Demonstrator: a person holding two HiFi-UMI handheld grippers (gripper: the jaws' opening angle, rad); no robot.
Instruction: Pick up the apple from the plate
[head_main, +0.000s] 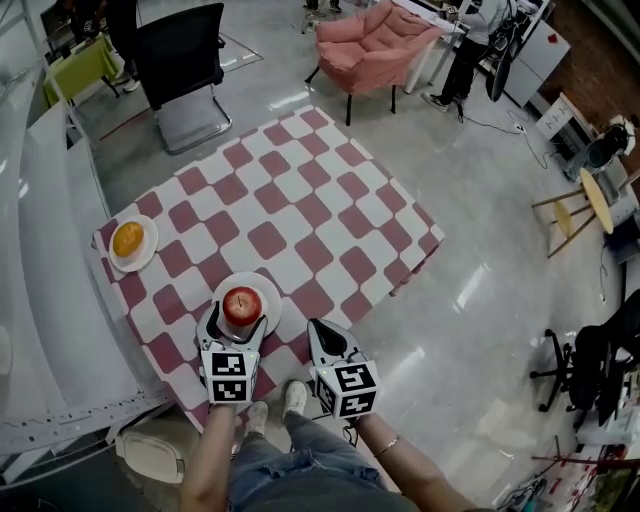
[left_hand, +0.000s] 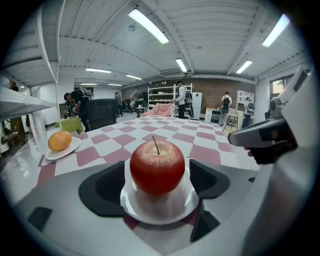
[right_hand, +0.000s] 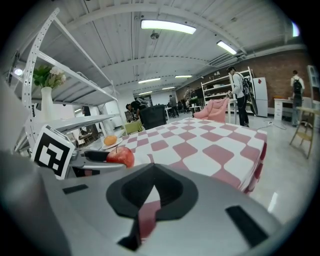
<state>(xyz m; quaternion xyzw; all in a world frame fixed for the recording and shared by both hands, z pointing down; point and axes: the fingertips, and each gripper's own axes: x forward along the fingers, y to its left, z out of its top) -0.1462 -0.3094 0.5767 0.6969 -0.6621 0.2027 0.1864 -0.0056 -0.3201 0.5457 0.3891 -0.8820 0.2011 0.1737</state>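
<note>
A red apple (head_main: 242, 303) stands upright on a small white plate (head_main: 272, 300) near the front edge of the red-and-white chequered table (head_main: 300, 200). My left gripper (head_main: 240, 322) is open, with one jaw on each side of the apple (left_hand: 157, 166) and low over the plate (left_hand: 160, 217); the pads stand apart from the fruit. My right gripper (head_main: 322, 330) hovers just right of the plate, shut with nothing in it. In the right gripper view the apple (right_hand: 121, 156) shows at the left, beyond the shut jaws of the right gripper (right_hand: 152, 187).
An orange (head_main: 128, 239) lies on a second white plate (head_main: 148, 252) at the table's left edge. A white shelf rack (head_main: 40, 300) runs along the left. Behind the table stand a black chair (head_main: 185, 75) and a pink armchair (head_main: 375, 40). A wooden stool (head_main: 590, 200) is at the right.
</note>
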